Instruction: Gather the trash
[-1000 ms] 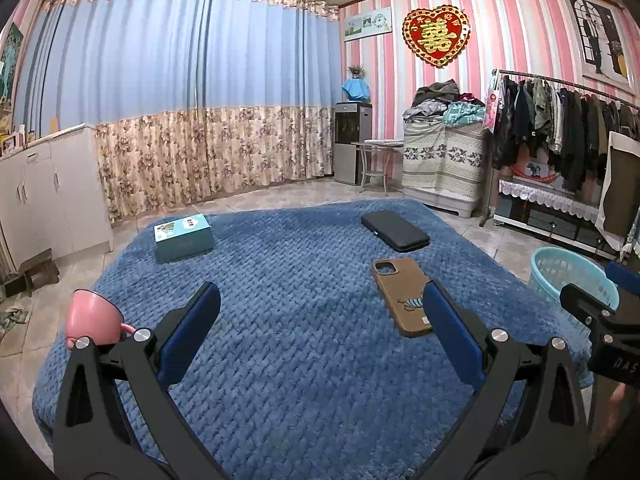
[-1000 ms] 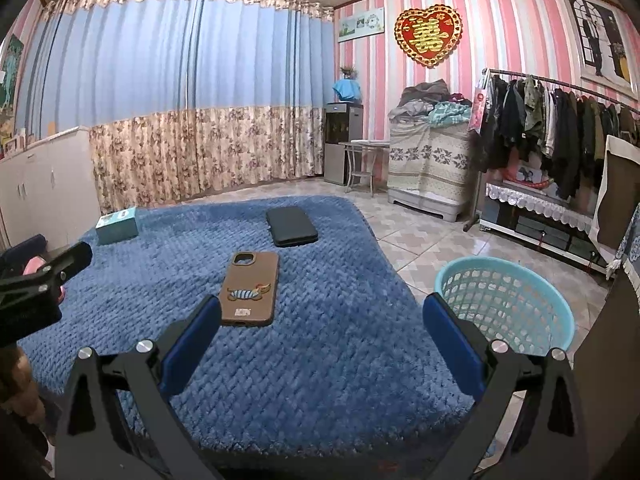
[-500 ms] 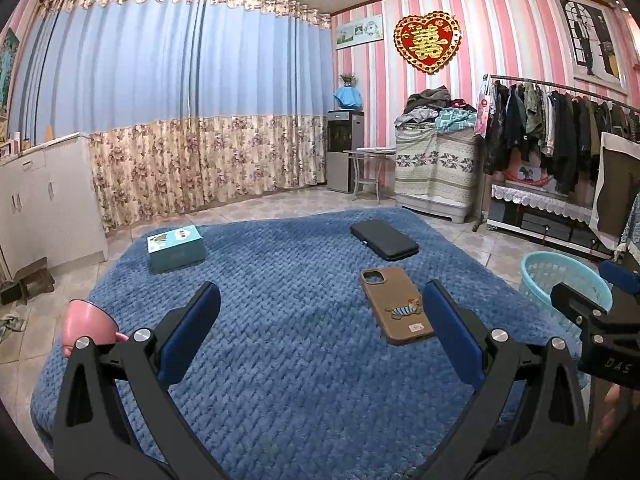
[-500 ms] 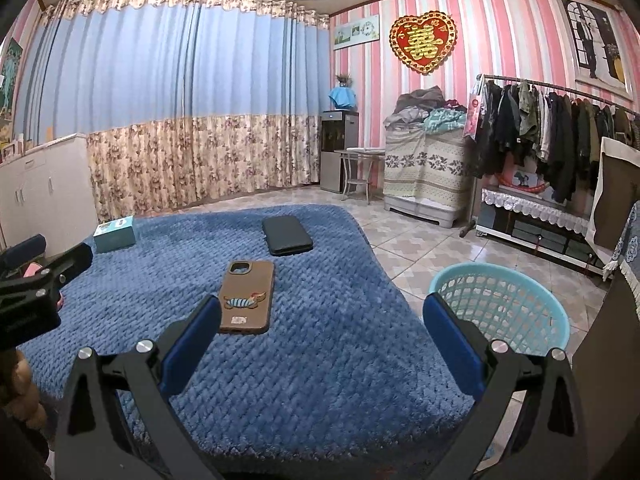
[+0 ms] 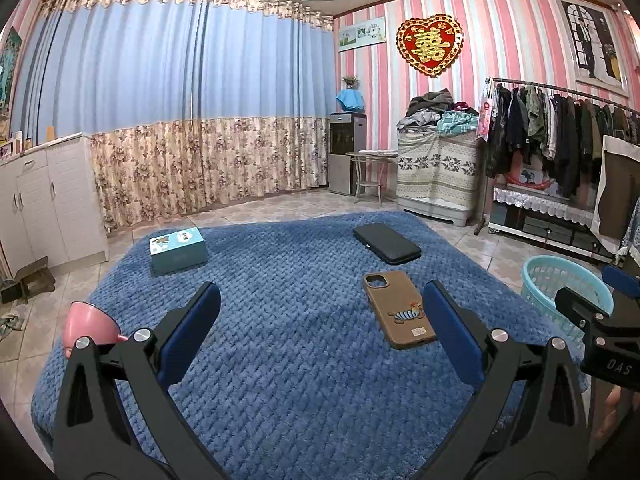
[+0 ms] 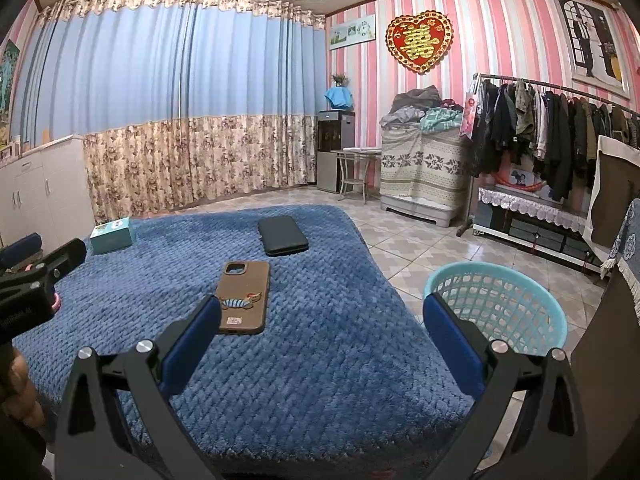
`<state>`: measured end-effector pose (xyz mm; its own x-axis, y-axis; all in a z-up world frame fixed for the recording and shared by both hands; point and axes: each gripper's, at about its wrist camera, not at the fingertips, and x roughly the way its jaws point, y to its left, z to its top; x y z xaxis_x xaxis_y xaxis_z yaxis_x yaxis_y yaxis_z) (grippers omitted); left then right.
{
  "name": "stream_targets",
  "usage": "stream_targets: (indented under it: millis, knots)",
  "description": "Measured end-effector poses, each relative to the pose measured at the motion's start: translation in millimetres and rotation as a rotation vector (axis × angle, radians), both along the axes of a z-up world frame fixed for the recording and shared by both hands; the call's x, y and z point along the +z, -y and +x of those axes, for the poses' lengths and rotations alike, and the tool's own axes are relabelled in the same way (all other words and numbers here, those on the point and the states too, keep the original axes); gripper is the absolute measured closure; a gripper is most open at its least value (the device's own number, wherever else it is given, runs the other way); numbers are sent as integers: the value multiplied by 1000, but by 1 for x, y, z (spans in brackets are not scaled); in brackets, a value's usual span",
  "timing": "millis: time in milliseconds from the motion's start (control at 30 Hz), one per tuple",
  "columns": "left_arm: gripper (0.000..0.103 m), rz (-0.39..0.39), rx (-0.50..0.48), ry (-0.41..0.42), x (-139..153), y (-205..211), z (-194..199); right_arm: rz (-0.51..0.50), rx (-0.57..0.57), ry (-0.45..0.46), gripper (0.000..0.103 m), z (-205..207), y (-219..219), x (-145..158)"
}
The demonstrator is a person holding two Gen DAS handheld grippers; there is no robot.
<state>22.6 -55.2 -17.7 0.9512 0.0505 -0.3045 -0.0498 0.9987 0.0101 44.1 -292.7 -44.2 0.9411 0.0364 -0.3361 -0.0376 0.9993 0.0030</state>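
A blue quilted blanket [image 5: 280, 352] covers a wide flat surface. On it lie a brown phone [image 5: 396, 308] with a small striped sticker, a black flat case [image 5: 386, 242] farther back, a teal box [image 5: 178, 248] at the far left and a pink cup [image 5: 90, 322] near the left edge. My left gripper [image 5: 320, 292] hovers open over the blanket, holding nothing. My right gripper [image 6: 320, 304] is open too, above the blanket's near right corner, with the brown phone [image 6: 244, 296] just ahead of its left finger. A turquoise mesh basket [image 6: 496, 304] stands on the floor to the right.
White cabinets [image 5: 44, 200] line the left wall. A clothes rack [image 6: 552, 120], a covered pile of bedding [image 6: 424, 168] and a small table [image 6: 356, 160] stand at the back right. Tiled floor [image 6: 420, 236] lies between the blanket and these. A hand [image 6: 16, 380] shows at the left edge.
Both views have shifted only slightly and the left view has levelled out. Nothing on the blanket has moved. Both grippers stay open and empty.
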Motion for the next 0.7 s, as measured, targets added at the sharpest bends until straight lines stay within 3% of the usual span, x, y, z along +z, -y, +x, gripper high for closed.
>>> stream_targets:
  millis: [700]
  knots:
    - [5,3,11,11,-2,-5,0,19,-6,6,5,2,2,0]
